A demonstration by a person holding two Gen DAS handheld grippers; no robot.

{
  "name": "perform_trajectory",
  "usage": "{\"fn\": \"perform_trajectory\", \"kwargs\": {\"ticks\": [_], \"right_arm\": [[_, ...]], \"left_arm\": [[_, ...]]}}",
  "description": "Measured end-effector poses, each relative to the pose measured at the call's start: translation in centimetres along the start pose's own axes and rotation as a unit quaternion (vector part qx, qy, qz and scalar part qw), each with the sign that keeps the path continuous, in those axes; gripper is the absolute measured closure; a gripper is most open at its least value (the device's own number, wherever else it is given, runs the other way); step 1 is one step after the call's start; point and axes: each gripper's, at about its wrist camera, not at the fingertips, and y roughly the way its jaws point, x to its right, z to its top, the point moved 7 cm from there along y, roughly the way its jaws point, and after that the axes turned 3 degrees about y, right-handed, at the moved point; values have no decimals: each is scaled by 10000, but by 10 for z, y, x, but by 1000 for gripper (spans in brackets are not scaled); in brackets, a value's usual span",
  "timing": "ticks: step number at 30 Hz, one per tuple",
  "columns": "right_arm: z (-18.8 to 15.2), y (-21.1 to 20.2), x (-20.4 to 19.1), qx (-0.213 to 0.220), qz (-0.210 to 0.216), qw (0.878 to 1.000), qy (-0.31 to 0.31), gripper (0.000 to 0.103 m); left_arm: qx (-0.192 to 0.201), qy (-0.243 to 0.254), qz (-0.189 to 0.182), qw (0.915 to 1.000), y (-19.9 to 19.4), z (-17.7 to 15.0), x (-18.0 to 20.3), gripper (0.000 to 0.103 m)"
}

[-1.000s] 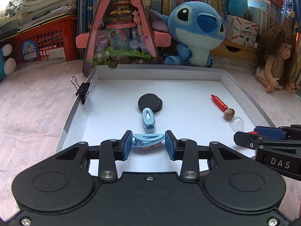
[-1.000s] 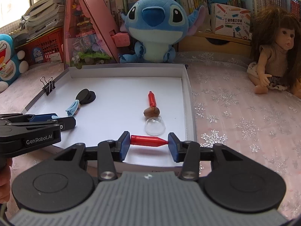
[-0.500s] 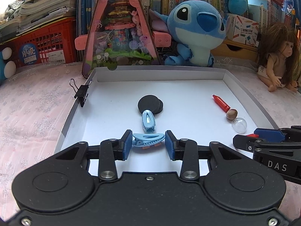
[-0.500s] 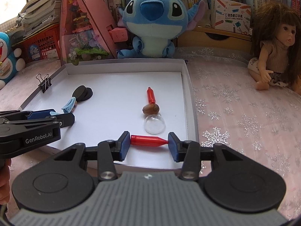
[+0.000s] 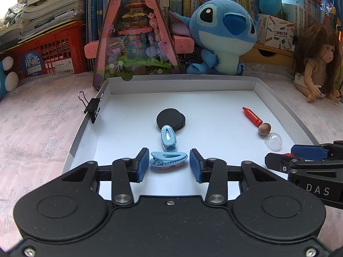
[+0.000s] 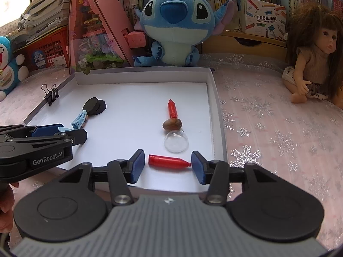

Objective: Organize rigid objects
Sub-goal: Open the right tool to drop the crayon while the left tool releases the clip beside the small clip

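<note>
Nearest to the front wall of the white tray (image 5: 285, 115), the left gripper (image 5: 169, 164) has just been opening: its blue pads (image 5: 143, 164) stand a little clear of both ends of the light-blue hair clip (image 5: 168, 159), which lies on the tray floor between them, long axis across the jaws. The right gripper (image 6: 166, 164) has also just opened — the red crayon-shaped piece (image 6: 168, 161) rests on the floor between its pads, lying crosswise, tip almost at the right pad. So each piece is released, directly ahead of its own claw.

Farther from that wall, a second blue clip (image 5: 169, 138) points away from the first one, toward the black round discs (image 5: 170, 120). On the right side stand a clear dome (image 6: 176, 141), a brown nut (image 6: 172, 124) and another red crayon piece (image 6: 172, 109) in one line. A binder clip (image 5: 92, 107) grips the left wall.

The pads' lower edges are hidden by the gripper bodies. My judgement: the next move is to back off without pushing the rows.
</note>
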Motion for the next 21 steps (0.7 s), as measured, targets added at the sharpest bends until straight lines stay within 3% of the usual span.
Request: {"fn": "perform_trajectory", "kwargs": {"ticks": [4,7,9,11,21], "right_arm": [[1,-4,0,26,25,10000,9,35],[2,-10,-1,91,27,10000,-28,31],[2,-14,-1,139,40,9999,-39,28],[2,-19,-1,194,63,9998,-42,25],[-5,-48,1,523,107,9985,-137,15]], "left_arm": [[5,15,-6,10000,-4,-1,1,55],[64,33,4,10000,-11,0,0,44],[129,36,12,9999,-18,1,0,29],[205,65,13,9998,-26,0,1,24],[338,212,-96,9992,-59,-9,8,18]]}}
